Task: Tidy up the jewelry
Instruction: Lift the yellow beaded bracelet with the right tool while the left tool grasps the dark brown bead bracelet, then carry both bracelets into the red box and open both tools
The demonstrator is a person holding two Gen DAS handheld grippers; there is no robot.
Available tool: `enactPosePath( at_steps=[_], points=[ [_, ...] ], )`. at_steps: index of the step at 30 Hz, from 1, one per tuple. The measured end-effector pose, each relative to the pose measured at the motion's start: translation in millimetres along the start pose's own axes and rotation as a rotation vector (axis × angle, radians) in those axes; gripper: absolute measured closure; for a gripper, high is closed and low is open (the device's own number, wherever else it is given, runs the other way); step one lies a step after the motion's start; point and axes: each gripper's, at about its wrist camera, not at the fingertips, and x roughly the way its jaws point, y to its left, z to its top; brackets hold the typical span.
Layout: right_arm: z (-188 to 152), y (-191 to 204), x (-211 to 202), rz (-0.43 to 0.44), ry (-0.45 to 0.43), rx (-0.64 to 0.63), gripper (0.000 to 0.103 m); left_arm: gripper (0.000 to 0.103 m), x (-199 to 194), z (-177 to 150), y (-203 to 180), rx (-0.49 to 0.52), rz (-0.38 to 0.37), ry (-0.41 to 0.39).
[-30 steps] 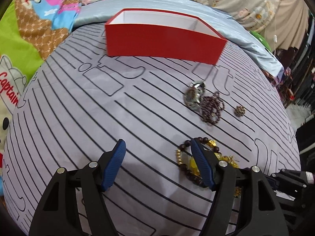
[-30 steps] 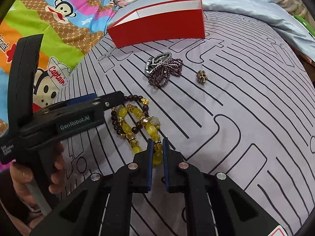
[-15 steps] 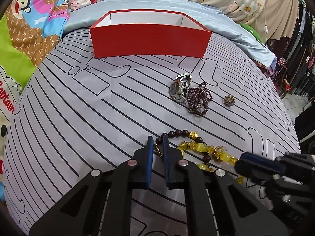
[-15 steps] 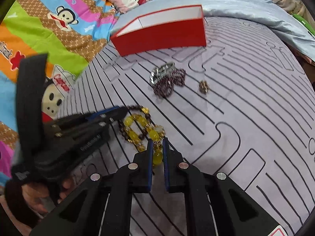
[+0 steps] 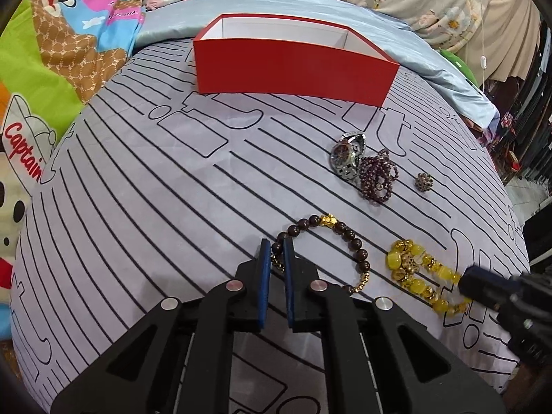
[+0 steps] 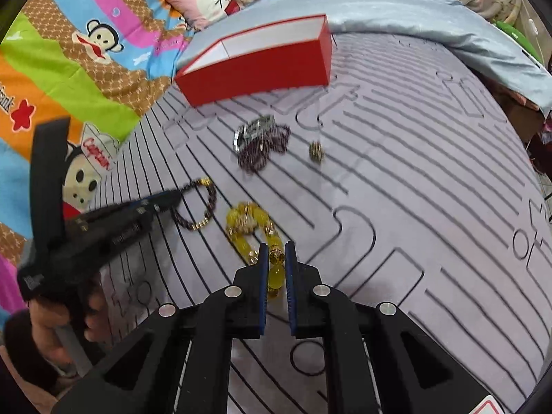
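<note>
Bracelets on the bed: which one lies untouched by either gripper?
The purple bead bracelet, heaped beside the watch. The brown bracelet and yellow bracelet are each pinched by a gripper.

Two handheld grippers, identical in build; the left gripper [image 5: 275,252] has matte black angular plastic arms with triangular cut-outs, round silver screws at the joints, and blue ribbed pads [image 5: 264,276]; the right gripper [image 6: 276,255] matches it; faint white lettering marks the left gripper's side in the right wrist view; a bare hand [image 6: 51,324] grips its handle.
</note>
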Motion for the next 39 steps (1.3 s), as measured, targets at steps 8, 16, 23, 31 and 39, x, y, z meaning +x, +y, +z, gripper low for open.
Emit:
enactPosePath(
  at_steps=[8, 16, 23, 31, 39],
  points=[
    [-13.1, 5.7, 10.9, -0.016, 0.033, -0.034, 0.086, 0.063, 0.0, 2.3, -3.2, 0.0, -0.035, 0.006],
    [-10.4, 20.6, 17.3, -0.098, 0.007, -0.106, 0.093, 0.084, 3.1, -1.5, -13.8, 0.065, 0.041, -0.051],
    [4.7, 13.5, 6.8, -0.006, -0.019, -0.021, 0.093, 0.096, -3.8, 4.6, -3.5, 0.033, 0.008, -0.048],
    [42.5, 22.1, -25.4, 0.122, -0.117, 0.03, 0.093, 0.096, -30.4, 24.0, 0.8, -0.01, -0.044, -0.093],
    [69.3, 39.1, -49.5, 0.148, -0.188, -0.012, 0.093, 0.096, -54.7, 44.6, 2.3, -0.014, -0.071, -0.141]
  ],
)
